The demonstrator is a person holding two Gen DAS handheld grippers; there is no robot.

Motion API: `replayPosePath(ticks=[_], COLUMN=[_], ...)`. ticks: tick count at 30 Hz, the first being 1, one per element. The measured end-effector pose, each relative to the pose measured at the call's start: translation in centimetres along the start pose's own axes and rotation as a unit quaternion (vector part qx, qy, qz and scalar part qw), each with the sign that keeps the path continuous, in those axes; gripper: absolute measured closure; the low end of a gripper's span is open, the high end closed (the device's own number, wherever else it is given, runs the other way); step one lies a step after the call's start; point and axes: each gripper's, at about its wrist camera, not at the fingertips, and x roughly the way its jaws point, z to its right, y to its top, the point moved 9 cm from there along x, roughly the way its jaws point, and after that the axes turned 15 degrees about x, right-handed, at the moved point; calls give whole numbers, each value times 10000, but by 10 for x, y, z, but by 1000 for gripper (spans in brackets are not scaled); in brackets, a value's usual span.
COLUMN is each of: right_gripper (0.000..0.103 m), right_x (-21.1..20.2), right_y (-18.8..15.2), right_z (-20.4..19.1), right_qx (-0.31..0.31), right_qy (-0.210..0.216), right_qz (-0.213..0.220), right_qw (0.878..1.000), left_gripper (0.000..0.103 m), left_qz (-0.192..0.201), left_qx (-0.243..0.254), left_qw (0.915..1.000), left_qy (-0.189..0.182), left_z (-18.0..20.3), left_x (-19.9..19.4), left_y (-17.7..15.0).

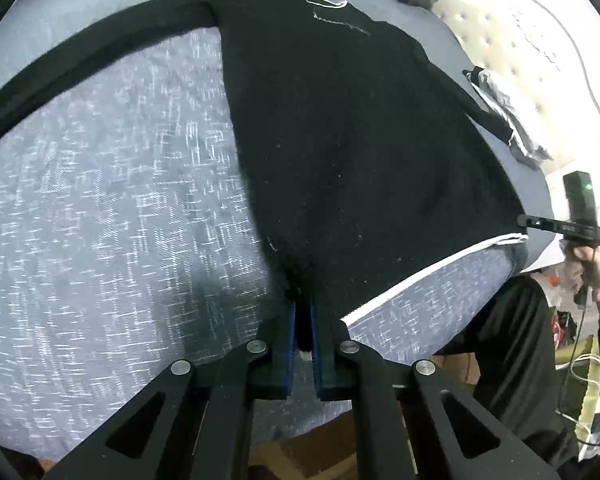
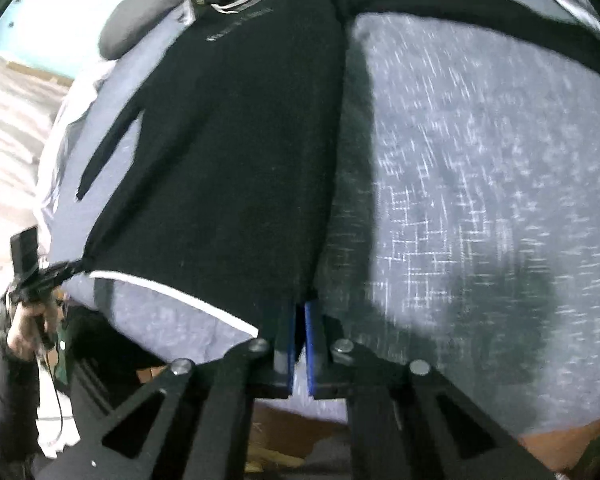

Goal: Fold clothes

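gripping black sweater (image 1: 340,140) hem corners, both hand-held grippers angled downward

Both wrist views steeply downward, close, blurry, seemingly sharing black garment (image 1: 340,140) hem

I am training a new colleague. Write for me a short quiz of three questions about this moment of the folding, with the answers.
1. True or false: the left gripper is shut on the bottom hem of the black sweater.
2. What does the sweater lie on? A) a wooden floor B) a grey-blue bedspread C) a glass desk
3. Which corner of the hem does the right gripper pinch, as its own camera shows it?

Key
1. True.
2. B.
3. The right-hand corner; its jaws are shut on the cloth, and the white-edged hem runs from there towards the other gripper.
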Motion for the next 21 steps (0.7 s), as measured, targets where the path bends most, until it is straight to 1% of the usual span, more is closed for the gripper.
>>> replayPosePath(ticks=[3, 7, 9, 12, 13, 15, 17, 18, 19, 20, 21], right_gripper=[100, 100, 100, 100, 96, 96, 93, 88, 82, 80, 79], right_x=[2, 35, 43, 45, 44, 42, 38, 36, 33, 30, 27], right_y=[-3, -12, -13, -13, -12, -9, -9, -10, -10, -10, -10], right_z=[10, 22, 25, 23, 22, 21, 22, 23, 23, 25, 26], right_qx=[-82, -24, 3, 94, 110, 183, 261, 274, 280, 284, 282], right_qy=[-269, -546, -578, -325, -235, -79, 43, 80, 112, 144, 165], right_qz=[-53, -262, -305, -406, -430, -433, -386, -369, -362, -360, -356], right_qw=[9996, 9982, 9979, 9986, 9987, 9989, 9989, 9989, 9989, 9988, 9988], left_gripper=[97, 97, 97, 96, 96, 93, 93, 91, 86, 82, 81], left_qz=[-114, -239, -264, -255, -247, -249, -292, -328, -366, -413, -448], left_qx=[40, 9, -46, -84, -89, -106, -103, -97, -91, -85, -77], left_qw=[9999, 9997, 9996, 9996, 9996, 9996, 9995, 9994, 9992, 9990, 9988], left_qy=[52, 64, 51, 50, 54, 79, 96, 107, 120, 144, 171], left_z=[6, 3, 0, -3, -3, -3, -2, -1, -1, -2, -3], left_x=[8, 20, 23, 25, 26, 30, 32, 34, 35, 33, 31], left_y=[-3, -11, -14, -15, -14, -12, -13, -13, -14, -16, -17])
